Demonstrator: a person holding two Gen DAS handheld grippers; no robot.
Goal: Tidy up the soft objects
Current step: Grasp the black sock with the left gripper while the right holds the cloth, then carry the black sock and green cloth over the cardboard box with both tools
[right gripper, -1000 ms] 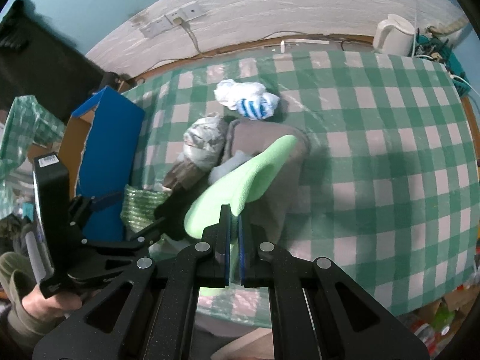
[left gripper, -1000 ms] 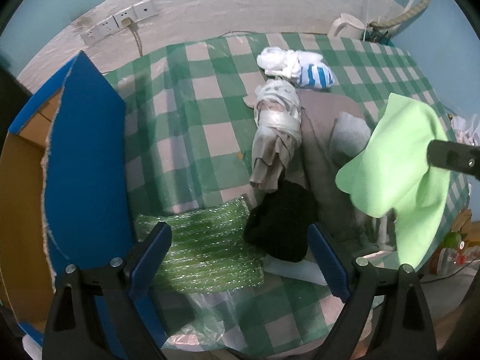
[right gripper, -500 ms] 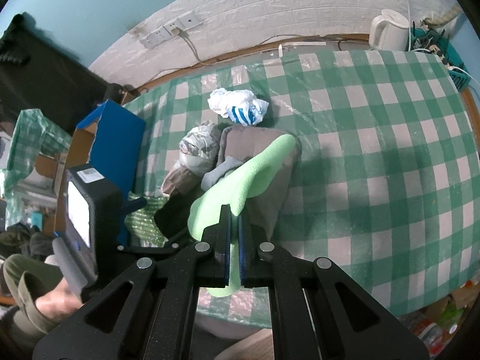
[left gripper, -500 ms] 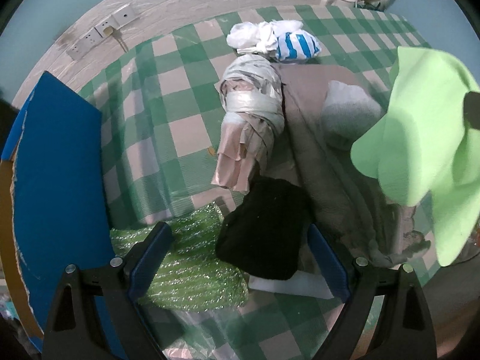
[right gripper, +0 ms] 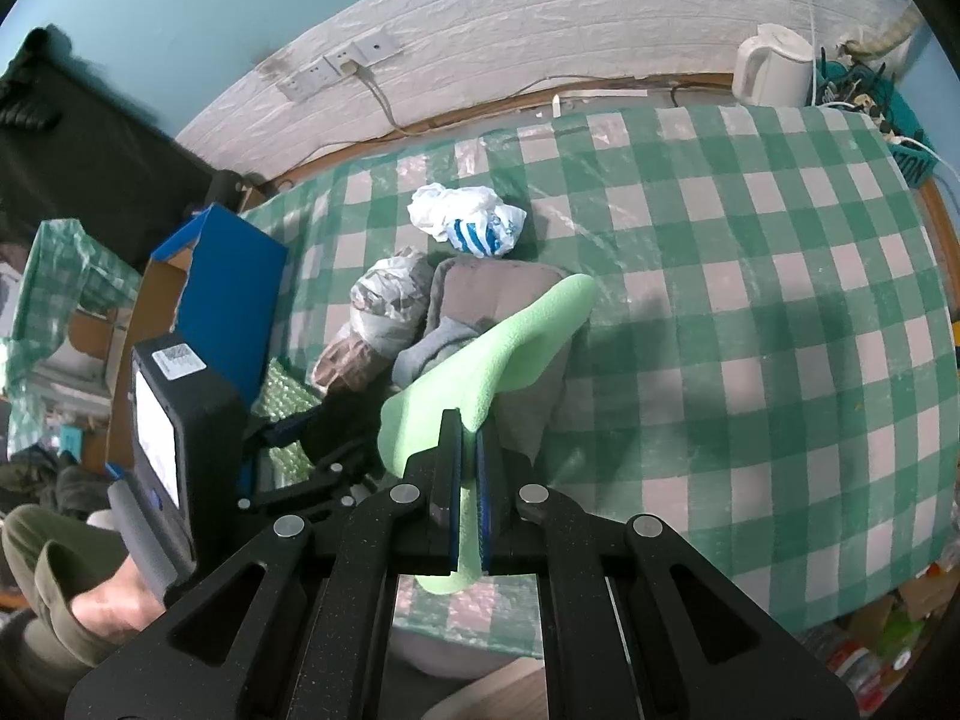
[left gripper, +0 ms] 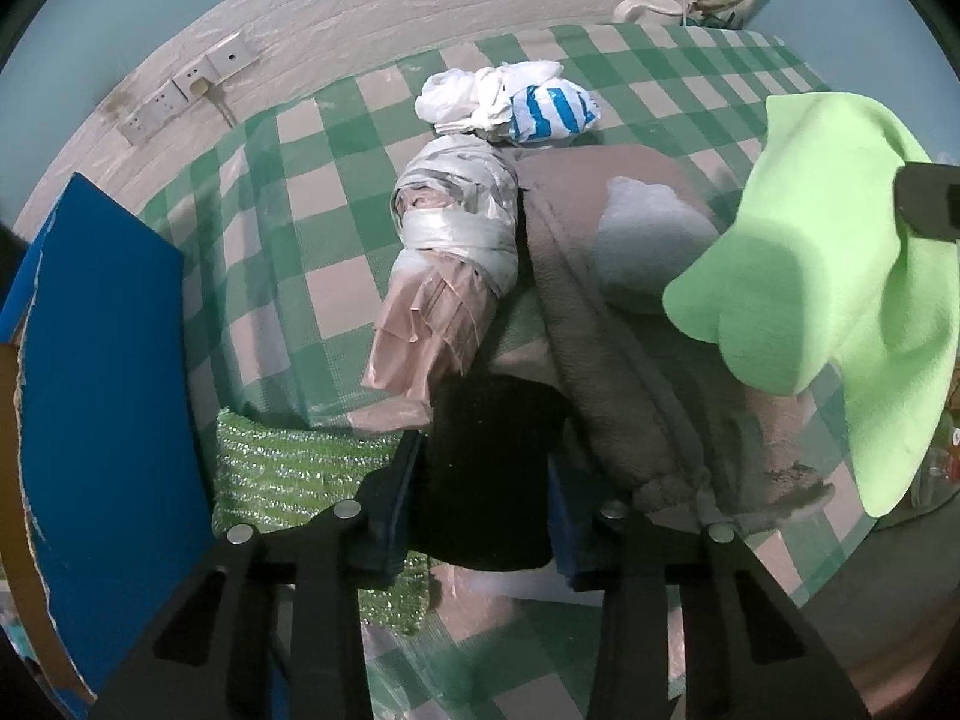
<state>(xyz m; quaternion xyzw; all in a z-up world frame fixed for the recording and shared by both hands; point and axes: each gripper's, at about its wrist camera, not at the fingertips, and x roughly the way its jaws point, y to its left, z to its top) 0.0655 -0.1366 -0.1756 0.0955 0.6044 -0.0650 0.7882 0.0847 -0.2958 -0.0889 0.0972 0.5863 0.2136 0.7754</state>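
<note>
My left gripper [left gripper: 489, 468] is closed around a black cloth [left gripper: 489, 450] at the near edge of the checked table [left gripper: 336, 222]; it also shows in the right wrist view [right gripper: 312, 450]. My right gripper [right gripper: 468, 438] is shut on a light green cloth [right gripper: 498, 348] and holds it in the air above the pile; the cloth hangs at the right of the left wrist view [left gripper: 840, 276]. Under it lie a brown-grey garment [left gripper: 618, 372] and a grey sock [left gripper: 648, 240]. A taped bundle [left gripper: 456, 252] and a white and blue plastic bag [left gripper: 516, 102] lie behind.
An open blue cardboard box [left gripper: 102, 372] stands at the table's left edge. A green bubble-wrap pouch [left gripper: 288, 468] lies by my left gripper. A white kettle [right gripper: 774, 66] stands at the back right. Wall sockets [right gripper: 336, 66] with a cable are behind the table.
My left gripper has moved forward and closed on the black cloth. My right gripper has risen with the green cloth.
</note>
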